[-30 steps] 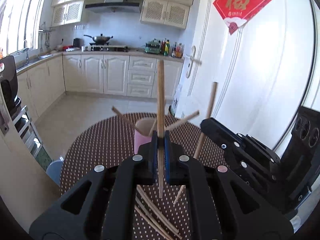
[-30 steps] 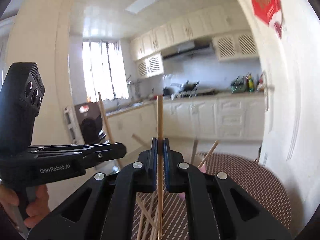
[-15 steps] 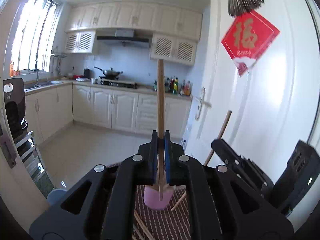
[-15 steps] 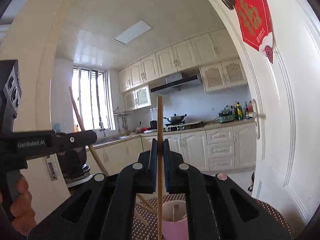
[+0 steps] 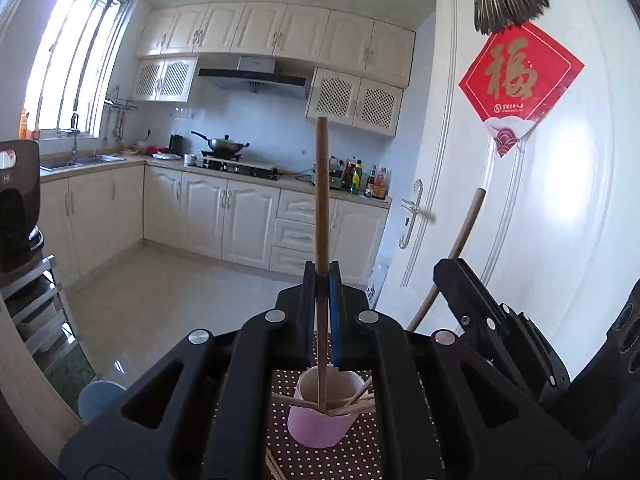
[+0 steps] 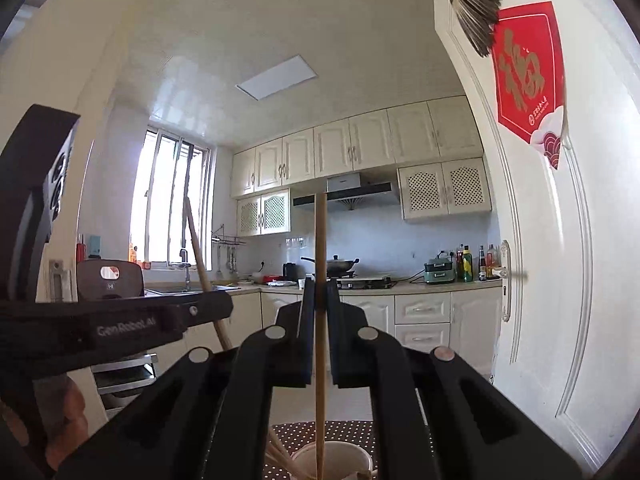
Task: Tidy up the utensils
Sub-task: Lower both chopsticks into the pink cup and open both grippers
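My left gripper (image 5: 321,280) is shut on an upright wooden chopstick (image 5: 322,200). Its lower tip reaches into the pink cup (image 5: 320,424), which holds several chopsticks. My right gripper (image 6: 320,300) is shut on another upright chopstick (image 6: 320,240). Its tip hangs over the same cup (image 6: 340,460). In the left wrist view the right gripper (image 5: 500,320) is at the right with its chopstick (image 5: 460,248). In the right wrist view the left gripper (image 6: 120,320) is at the left with its chopstick (image 6: 200,264).
The cup stands on a round table with a brown dotted cloth (image 5: 352,456). Loose chopsticks (image 5: 274,466) lie in front of the cup. A white door (image 5: 520,220) is close on the right. Kitchen cabinets (image 5: 224,216) line the far wall.
Both grippers have risen and tilted up over the cup with their chopsticks. The cup has slid from mid-frame to the bottom of both views, and the left chopstick's tip now reaches into it.
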`<state>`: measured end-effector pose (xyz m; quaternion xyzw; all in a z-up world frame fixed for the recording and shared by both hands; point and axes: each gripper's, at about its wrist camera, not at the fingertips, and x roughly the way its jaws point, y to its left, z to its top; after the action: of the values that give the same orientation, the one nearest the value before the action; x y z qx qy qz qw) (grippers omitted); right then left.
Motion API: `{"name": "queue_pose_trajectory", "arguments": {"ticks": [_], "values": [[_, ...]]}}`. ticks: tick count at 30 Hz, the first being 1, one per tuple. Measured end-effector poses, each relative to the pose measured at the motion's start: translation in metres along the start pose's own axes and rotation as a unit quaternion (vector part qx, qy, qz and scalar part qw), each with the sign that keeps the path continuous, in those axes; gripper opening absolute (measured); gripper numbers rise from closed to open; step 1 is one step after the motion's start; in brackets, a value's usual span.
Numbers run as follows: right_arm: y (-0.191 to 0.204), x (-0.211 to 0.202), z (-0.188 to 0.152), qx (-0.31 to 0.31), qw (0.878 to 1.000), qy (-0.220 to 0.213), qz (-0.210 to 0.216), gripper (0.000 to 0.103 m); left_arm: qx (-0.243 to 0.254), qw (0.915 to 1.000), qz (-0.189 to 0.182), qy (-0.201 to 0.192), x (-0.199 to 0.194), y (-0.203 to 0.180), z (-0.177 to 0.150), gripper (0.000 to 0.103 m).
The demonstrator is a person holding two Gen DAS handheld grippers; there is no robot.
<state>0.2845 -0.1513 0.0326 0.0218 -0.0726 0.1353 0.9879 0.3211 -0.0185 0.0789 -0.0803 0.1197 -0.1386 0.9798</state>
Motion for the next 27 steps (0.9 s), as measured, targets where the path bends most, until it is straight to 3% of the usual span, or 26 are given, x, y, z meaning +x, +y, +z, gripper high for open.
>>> {"name": "queue_pose_trajectory", "arguments": {"ticks": [17, 27], "values": [[0.004, 0.003, -0.023, -0.001, 0.999, 0.048, 0.008, 0.005, 0.030, 0.9988, -0.010, 0.038, 0.013, -0.006, -0.028, 0.007], [0.001, -0.001, -0.025, 0.008, 0.997, 0.079, 0.008, 0.005, 0.038, 0.9974, 0.009, 0.060, 0.011, -0.009, -0.032, 0.008]]}}
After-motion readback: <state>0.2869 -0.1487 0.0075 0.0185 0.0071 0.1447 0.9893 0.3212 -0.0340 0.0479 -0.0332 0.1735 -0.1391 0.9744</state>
